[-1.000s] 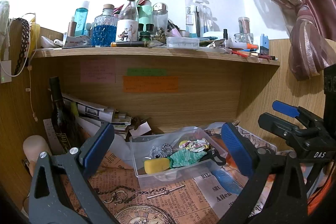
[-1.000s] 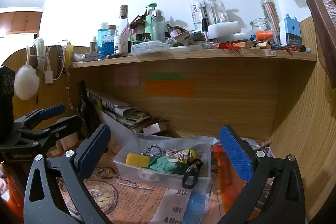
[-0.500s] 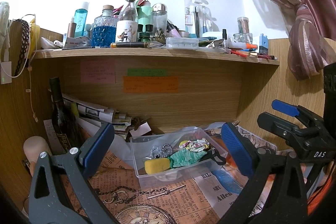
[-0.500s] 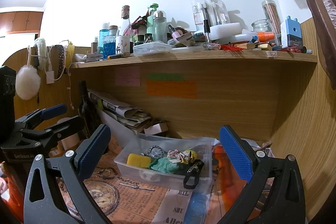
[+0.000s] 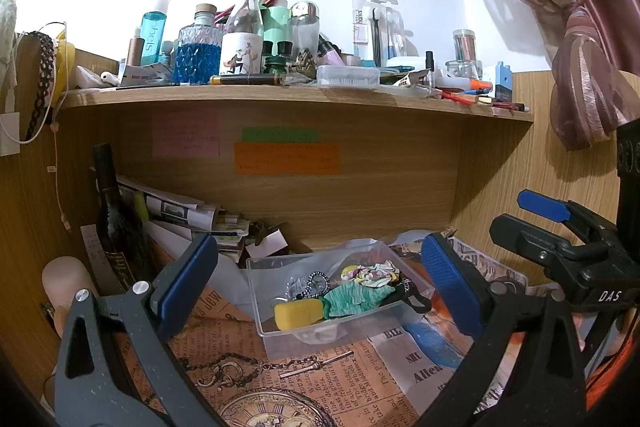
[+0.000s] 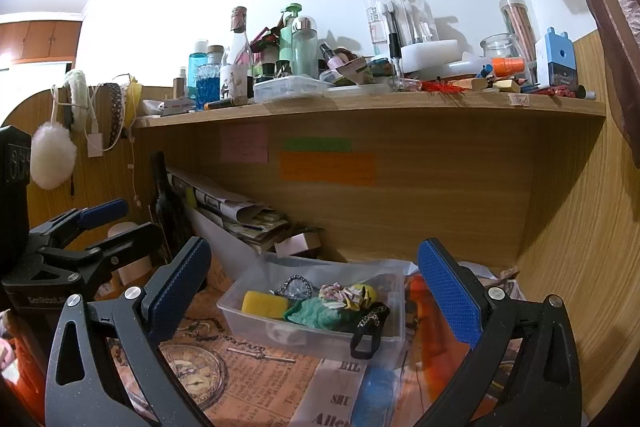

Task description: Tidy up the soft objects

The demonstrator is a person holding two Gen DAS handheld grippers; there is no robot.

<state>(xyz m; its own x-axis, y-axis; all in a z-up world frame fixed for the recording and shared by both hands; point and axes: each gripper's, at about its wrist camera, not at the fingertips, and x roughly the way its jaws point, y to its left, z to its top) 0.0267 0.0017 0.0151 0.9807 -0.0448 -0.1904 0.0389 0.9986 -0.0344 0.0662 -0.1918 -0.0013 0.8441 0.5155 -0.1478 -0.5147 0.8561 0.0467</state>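
A clear plastic bin (image 5: 280,341) (image 6: 256,323) stands on the desk under the shelf. It holds a yellow sponge (image 5: 298,313) (image 6: 265,303), a green scrunchie (image 5: 356,299) (image 6: 320,311), a floral scrunchie (image 5: 370,273) (image 6: 346,293), a beaded piece (image 5: 314,283) and a black band (image 6: 370,331) hanging over its rim. My left gripper (image 5: 320,287) is open and empty, in front of the bin. My right gripper (image 6: 314,285) is open and empty, also in front of it. Each gripper shows at the edge of the other's view.
A wooden shelf (image 5: 280,93) crowded with bottles and jars runs overhead. A dark bottle (image 5: 114,223), stacked papers (image 5: 180,211) and a small box (image 6: 298,243) stand behind the bin. Printed paper (image 5: 320,379) covers the desk. A white pompom (image 6: 52,155) hangs at left.
Both views have drifted very slightly; the grippers stay open and empty and the bin's contents have not moved.
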